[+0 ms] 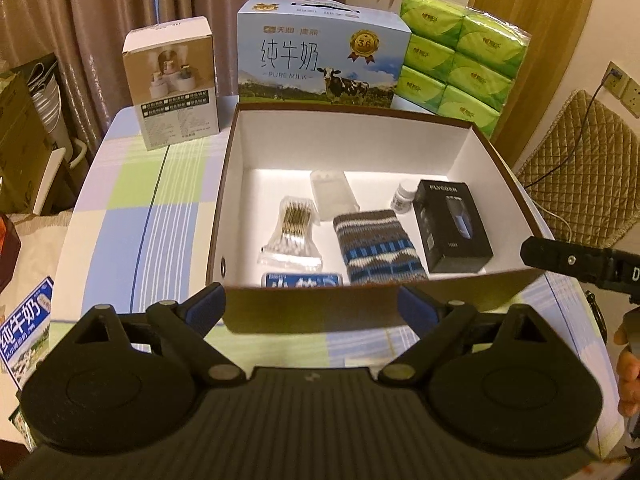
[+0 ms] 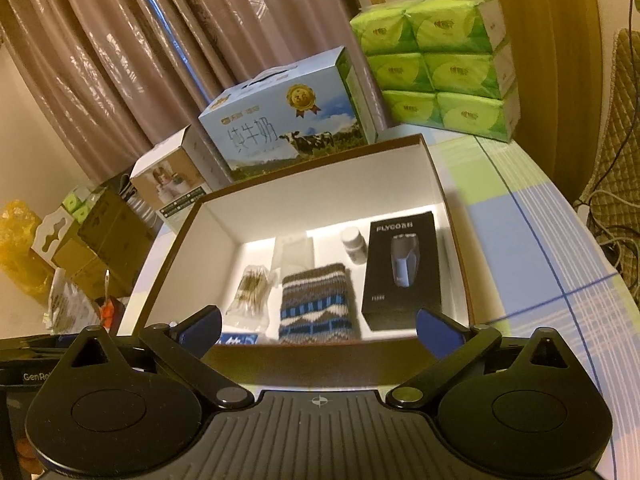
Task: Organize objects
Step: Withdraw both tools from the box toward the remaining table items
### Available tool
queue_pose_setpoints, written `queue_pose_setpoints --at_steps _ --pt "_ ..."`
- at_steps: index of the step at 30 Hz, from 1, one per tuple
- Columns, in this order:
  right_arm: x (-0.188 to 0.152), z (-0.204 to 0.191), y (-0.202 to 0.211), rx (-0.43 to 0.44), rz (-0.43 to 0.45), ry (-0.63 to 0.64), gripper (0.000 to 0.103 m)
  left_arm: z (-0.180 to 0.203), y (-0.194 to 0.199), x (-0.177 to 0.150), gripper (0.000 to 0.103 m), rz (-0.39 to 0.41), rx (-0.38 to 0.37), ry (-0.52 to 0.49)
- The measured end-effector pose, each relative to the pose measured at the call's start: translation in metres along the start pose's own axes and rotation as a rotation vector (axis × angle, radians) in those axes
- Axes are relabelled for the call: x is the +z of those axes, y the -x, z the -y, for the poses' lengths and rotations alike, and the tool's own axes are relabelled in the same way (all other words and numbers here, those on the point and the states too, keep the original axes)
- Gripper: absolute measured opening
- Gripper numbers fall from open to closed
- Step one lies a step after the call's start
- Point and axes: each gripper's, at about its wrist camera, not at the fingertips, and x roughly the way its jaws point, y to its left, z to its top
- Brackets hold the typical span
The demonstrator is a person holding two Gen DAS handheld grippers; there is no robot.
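Objects already lie packed in the box (image 1: pixel 460 136) ahead of your left gripper (image 1: pixel 312 300) and right gripper (image 2: pixel 318 326), both wide open, empty; little appears left.

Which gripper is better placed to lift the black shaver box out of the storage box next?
Right. The right gripper is open and empty, with the black shaver box just ahead toward its right finger. From the left gripper it lies far right.

I see a cardboard box (image 1: pixel 460 140) with smooth white walls. The pouch (image 1: pixel 378 246) is rough knitted wool. The cotton swab bag (image 1: pixel 292 236) is shiny plastic.
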Motion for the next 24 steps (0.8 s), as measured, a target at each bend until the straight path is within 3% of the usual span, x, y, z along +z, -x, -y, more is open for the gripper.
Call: queue_pose_setpoints --at_steps 24 --pt "-0.062 -0.012 0.038 0.001 -0.063 0.007 0.101 -0.009 0.043 -0.070 0.091 -0.050 0.008 0.018"
